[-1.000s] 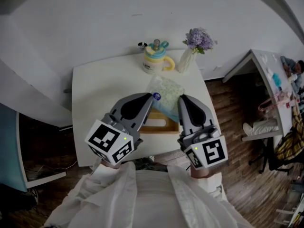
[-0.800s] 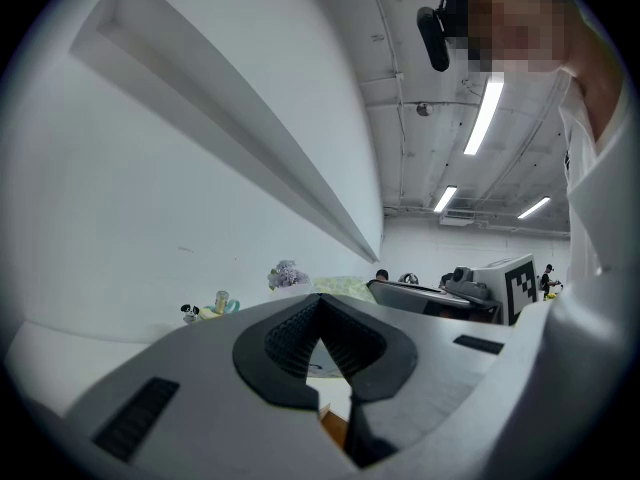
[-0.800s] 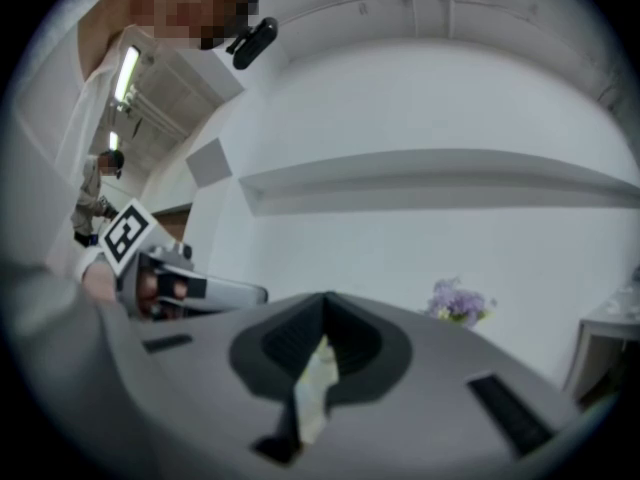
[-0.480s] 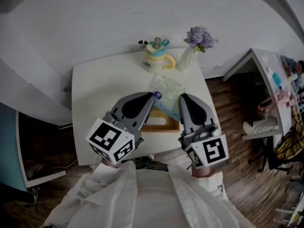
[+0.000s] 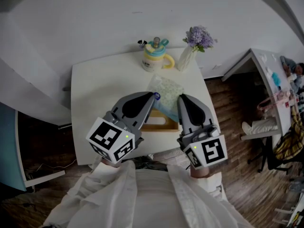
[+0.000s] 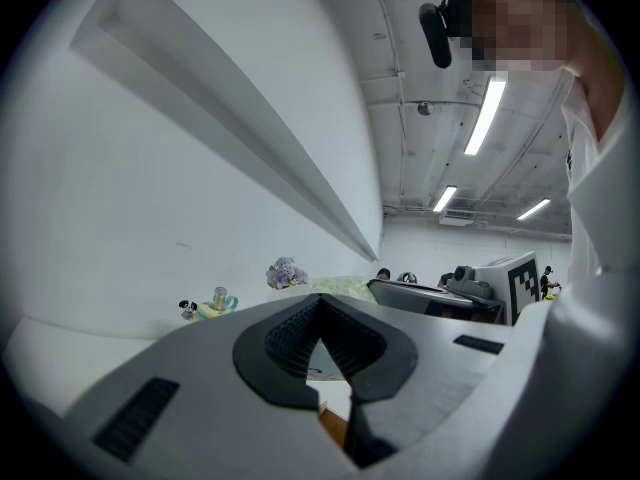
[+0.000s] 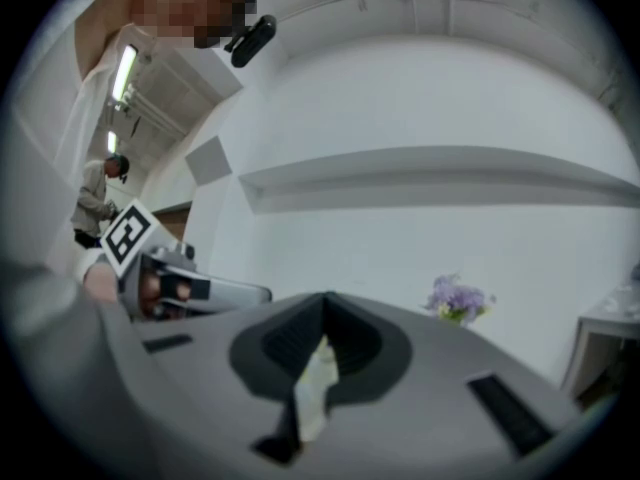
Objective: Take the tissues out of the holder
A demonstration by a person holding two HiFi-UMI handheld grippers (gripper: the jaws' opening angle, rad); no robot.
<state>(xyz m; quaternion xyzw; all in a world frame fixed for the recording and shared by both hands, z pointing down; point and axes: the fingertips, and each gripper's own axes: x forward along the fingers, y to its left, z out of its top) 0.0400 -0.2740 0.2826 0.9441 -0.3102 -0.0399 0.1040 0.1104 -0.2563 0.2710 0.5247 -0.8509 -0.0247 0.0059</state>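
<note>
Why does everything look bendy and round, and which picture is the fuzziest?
Head view: the wide lens bows the table edges and dims the corners. Left gripper view: quite sharp, but the ceiling lights glare. Right gripper view: fuzziest; the flowers and the tissue pack pinched in the right gripper look soft.

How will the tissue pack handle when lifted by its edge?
Probably floppy: the tissue pack looks soft and film-wrapped, so it may sag where the right gripper pinches its edge. Likely light, being tissue; the film could slip.
</note>
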